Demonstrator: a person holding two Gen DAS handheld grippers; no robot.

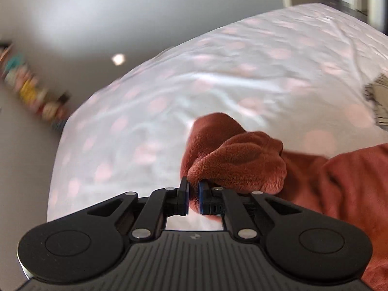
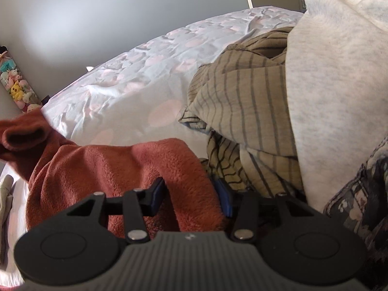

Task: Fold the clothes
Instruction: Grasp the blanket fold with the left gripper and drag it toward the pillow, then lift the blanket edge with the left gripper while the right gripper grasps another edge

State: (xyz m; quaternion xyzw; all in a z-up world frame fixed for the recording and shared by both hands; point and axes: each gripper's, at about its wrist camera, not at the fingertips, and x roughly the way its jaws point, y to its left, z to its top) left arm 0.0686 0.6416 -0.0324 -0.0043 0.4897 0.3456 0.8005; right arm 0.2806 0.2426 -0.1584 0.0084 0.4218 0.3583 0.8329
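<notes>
Fleece (image 1: 237,160), rust-red and plush with a short fuzzy nap, lies bunched on the bed (image 1: 169,92) near its front edge. In the left wrist view a thick rolled fold of it rises in a rounded lump, and the left gripper (image 1: 193,197) is pinched tight on that fold, its blue pads pressed into the pile with only a sliver of cloth between them. The sheet is white, thin and crinkled, printed with pale pink round spots.

In the right wrist view the fleece (image 2: 116,167) spreads from the bed's left edge toward the middle, a tubular opening gaping at its left end. The right gripper (image 2: 191,195) stands half apart, clamped on a broad soft ridge of fleece that fills the gap. Just right of it lies a crumpled striped shirt (image 2: 242,97), beige, thin and woven. Over that drapes a heathered grey sweatshirt (image 2: 339,84), thick and smooth.
</notes>
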